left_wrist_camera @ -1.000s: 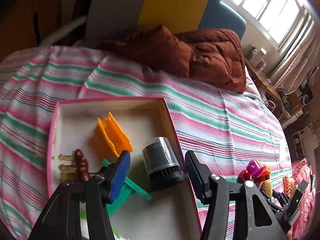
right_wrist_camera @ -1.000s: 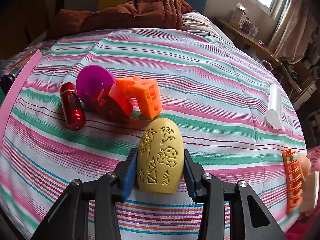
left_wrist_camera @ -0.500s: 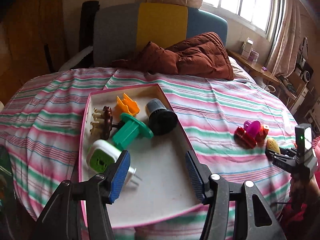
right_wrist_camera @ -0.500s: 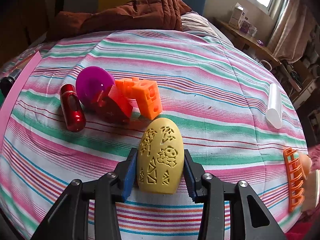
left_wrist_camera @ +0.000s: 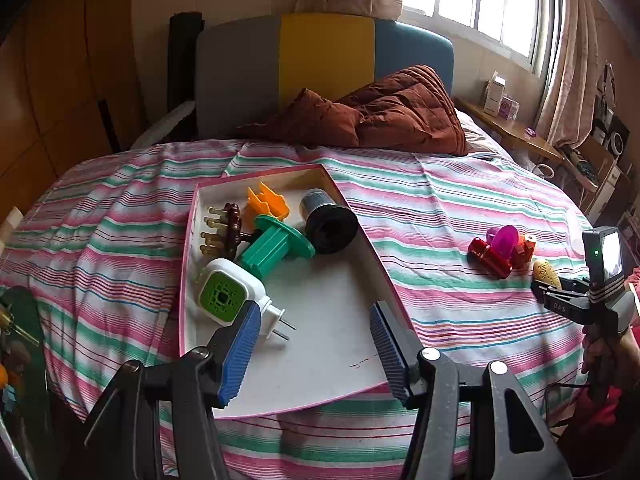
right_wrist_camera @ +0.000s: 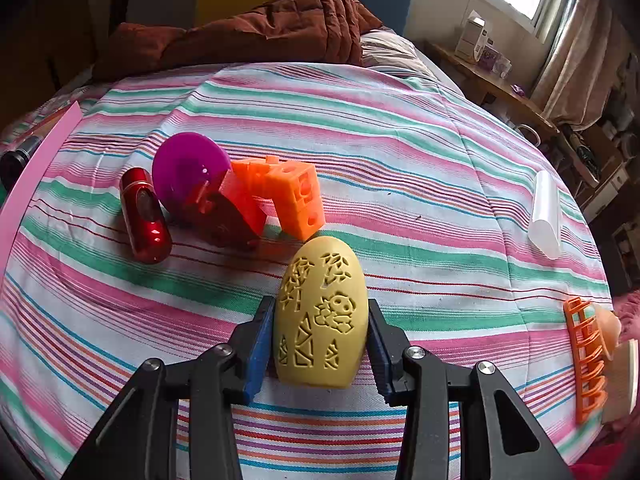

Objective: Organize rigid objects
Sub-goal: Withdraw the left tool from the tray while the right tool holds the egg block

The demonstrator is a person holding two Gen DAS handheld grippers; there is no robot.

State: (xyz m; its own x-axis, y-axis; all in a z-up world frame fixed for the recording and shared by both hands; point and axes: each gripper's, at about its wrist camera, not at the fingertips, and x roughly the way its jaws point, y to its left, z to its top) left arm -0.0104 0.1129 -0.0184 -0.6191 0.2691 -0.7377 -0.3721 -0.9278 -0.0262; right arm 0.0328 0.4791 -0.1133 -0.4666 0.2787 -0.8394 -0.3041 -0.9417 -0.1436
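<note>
A pink-rimmed tray lies on the striped bed. It holds a black cylinder, a green spool, an orange piece, a brown pronged piece and a white-and-green plug. My left gripper hovers open over the tray's near end with nothing between its fingers. My right gripper is shut on a yellow patterned egg, which rests on the bedspread. Just beyond the egg lie a red capsule, a purple disc and an orange cube.
A white tube lies at the right of the bed, and an orange rack sits at the right edge. A brown quilt is heaped by the headboard. A person's hand holds the right gripper's handle.
My left gripper has drawn back from the tray, leaving the black cylinder lying inside it. My right gripper and the egg have stayed put.
</note>
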